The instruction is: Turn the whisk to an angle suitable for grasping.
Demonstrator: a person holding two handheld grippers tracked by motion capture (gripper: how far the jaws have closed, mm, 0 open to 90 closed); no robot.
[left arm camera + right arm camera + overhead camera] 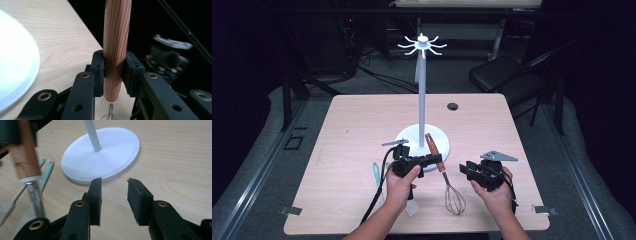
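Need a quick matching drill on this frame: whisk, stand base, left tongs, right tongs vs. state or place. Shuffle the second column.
Things:
1. whisk
2. stand base
3. left tongs
4. right tongs

States or places:
A. open, nothing between the jaws
B. white disc on the table, pole rising from it
C. closed on a wooden handle
D. wire head toward the table's near edge, handle gripped

Pairs: 1-D, 2-B, 3-C, 4-A
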